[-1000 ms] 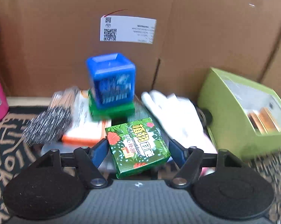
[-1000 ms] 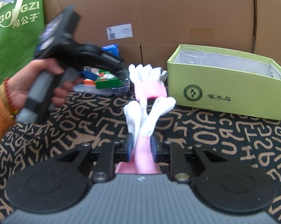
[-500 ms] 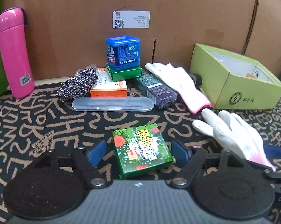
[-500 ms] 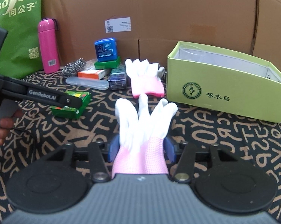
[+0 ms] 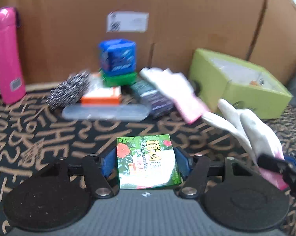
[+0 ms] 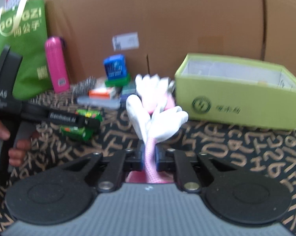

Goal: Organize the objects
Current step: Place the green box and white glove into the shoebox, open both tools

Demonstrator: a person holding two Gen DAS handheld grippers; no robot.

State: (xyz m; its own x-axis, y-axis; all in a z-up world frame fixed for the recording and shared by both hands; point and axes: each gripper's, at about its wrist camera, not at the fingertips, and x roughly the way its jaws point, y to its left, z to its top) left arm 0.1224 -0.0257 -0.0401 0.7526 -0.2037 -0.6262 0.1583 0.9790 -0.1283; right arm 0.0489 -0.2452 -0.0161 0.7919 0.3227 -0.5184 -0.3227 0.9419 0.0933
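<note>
- Closed since half a second ago, the left hand-held gripper [image 5: 146, 164] now clamps the green floral-print box [image 5: 148, 162] by its two sides, where earlier its blue pads stood wide of the box; the right hand-held gripper [image 6: 148, 155] has likewise pinched in on the pink cuff of the white work glove [image 6: 157, 118], whose fingers fan out ahead of it.
- Both loads appear lifted just above the letter-patterned bench [image 6: 236, 147], though motion blur makes the clearance hard to judge.
- Straight ahead of the right hand-held gripper stands the open lime-green cardboard box [image 6: 240, 106], the likely destination; a few small items already lie inside, too blurred to name.
- Against the brown cardboard backdrop a cluster remains unsorted: a second white glove [image 5: 173, 88] with pink cuff, a blue cube-shaped box [image 5: 117, 57] stacked on a green box [image 5: 119, 78], an orange-and-white carton [image 5: 101, 95], a steel wool scourer [image 5: 71, 89], a clear plastic case [image 5: 105, 113], a dark packet [image 5: 153, 98] and a pink flask [image 5: 5, 55].
- Judged from this, the task is in its early part: two items are in hand but not yet placed, and most of the pile still waits.
</note>
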